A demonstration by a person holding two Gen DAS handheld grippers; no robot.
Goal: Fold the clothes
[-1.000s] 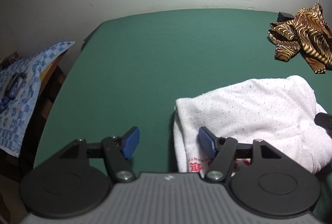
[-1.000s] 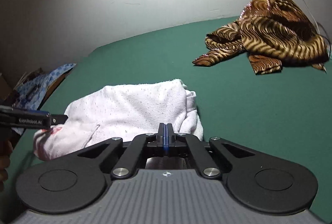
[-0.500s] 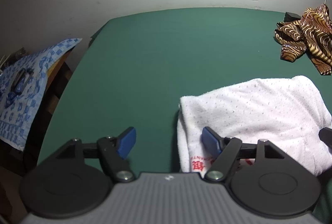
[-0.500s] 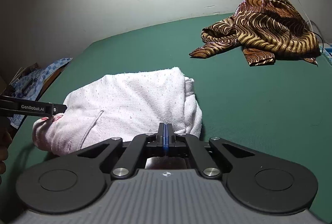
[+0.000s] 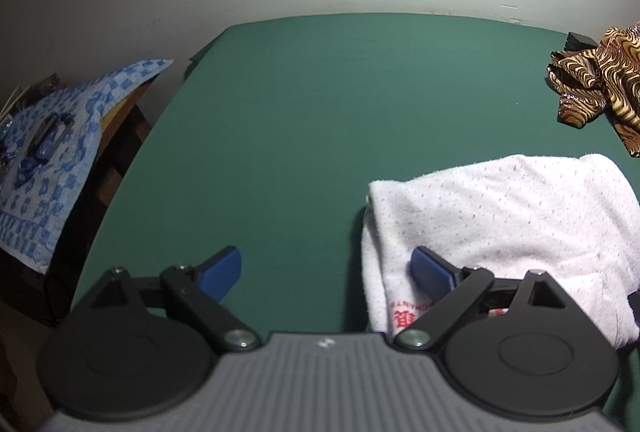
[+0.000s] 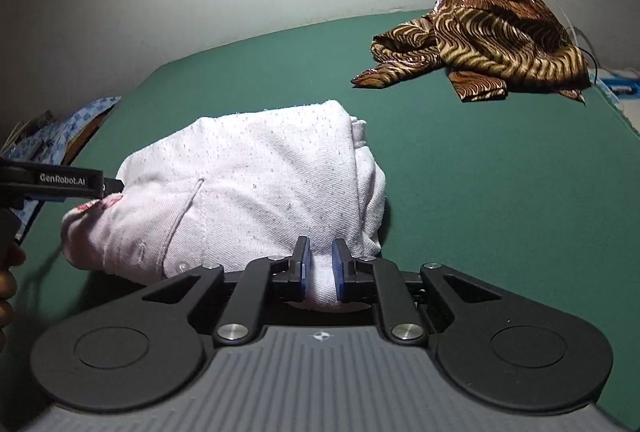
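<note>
While the white garment (image 6: 256, 192) lies bundled on the green table (image 5: 300, 120), long axis running gripper to gripper, its near edge is straddled by the slightly parted right gripper (image 6: 319, 270), the wide-open left gripper (image 5: 326, 270) being set empty at the other end

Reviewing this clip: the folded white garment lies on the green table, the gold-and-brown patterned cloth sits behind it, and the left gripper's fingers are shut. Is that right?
Not quite. The left gripper has its fingers wide open, as the left wrist view shows. The rest holds: the folded white garment lies on the green table, with the gold-and-brown patterned cloth behind it.
</note>
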